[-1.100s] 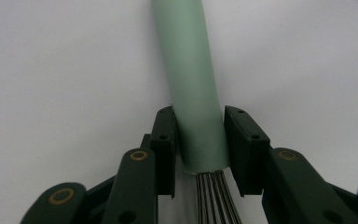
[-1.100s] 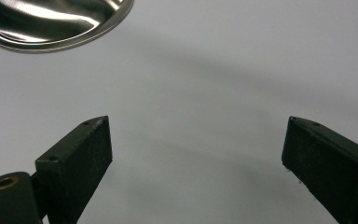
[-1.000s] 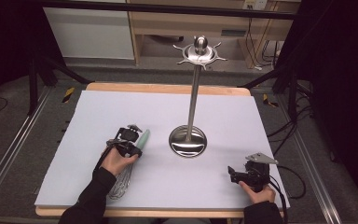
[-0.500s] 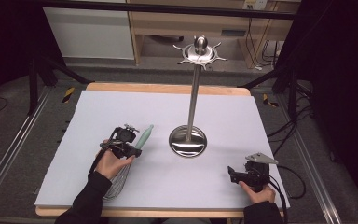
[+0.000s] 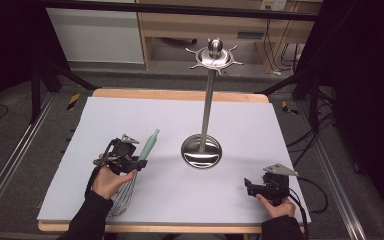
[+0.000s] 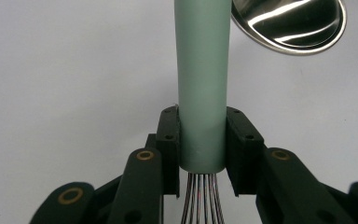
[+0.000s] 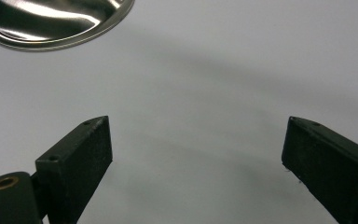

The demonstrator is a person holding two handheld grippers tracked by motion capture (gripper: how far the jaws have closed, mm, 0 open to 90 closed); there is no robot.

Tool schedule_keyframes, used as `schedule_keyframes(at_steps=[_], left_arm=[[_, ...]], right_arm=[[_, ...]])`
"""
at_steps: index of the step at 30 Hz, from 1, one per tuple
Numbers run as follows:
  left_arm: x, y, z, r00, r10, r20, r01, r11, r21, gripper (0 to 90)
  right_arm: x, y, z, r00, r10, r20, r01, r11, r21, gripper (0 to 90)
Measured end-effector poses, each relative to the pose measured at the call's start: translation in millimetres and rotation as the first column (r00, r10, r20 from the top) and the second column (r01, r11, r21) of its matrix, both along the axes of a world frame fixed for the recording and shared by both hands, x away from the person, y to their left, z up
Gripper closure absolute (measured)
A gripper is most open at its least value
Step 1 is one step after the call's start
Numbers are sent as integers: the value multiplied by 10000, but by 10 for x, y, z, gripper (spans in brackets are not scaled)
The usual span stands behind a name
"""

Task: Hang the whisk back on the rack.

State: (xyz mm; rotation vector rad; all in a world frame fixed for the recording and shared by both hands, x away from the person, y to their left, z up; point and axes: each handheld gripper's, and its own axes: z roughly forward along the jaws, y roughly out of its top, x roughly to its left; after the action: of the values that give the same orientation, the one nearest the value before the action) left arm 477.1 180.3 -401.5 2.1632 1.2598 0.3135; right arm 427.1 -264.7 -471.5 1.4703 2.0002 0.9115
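High view: we see bare worktop point(image 5: 280, 130) around our left claw point(image 5: 141, 163), clamped on the whisk point(image 5: 147, 146) handle; right claw point(image 5: 248, 187) gapes wide.

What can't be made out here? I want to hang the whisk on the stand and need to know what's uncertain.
- Whisk wire head: in the high view the left gripper and the hand partly cover it; the bottom edge of the left gripper view cuts it off.
- Stand hooks: too small in the high view to tell their shape.
- Right gripper: its open jaws are tiny in the high view.
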Motion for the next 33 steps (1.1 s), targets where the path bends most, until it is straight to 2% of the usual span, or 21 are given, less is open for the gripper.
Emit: schedule_keyframes(at_steps=[10,17,20,25,28,29,33], left_arm=[[-180,152,64,9981,-25,609,57,9986,-519,690],[-264,211,117,9961,-69,884,135,9971,-744,690],[-333,258,167,9913,24,1316,100,9956,-932,689],[-376,293,204,9859,131,1667,57,9937,-1121,690],[-411,313,239,9790,216,2026,48,9917,-1287,689],[-411,313,239,9790,216,2026,48,9917,-1287,689],[-468,341,303,9642,313,2634,105,9877,-1560,690]], right_arm=[[4,-4,-5,10000,76,27,-76,9999,-75,89],[0,-2,-1,10000,36,15,-36,10000,-49,89],[-3,-2,0,10000,88,16,-87,9999,-68,89],[-5,1,1,9999,103,14,-102,9998,-140,89],[-5,2,2,10000,98,9,-98,9998,-149,90],[-5,2,2,10000,98,9,-98,9998,-149,90],[-4,4,0,9999,101,14,-101,9998,-151,89]])
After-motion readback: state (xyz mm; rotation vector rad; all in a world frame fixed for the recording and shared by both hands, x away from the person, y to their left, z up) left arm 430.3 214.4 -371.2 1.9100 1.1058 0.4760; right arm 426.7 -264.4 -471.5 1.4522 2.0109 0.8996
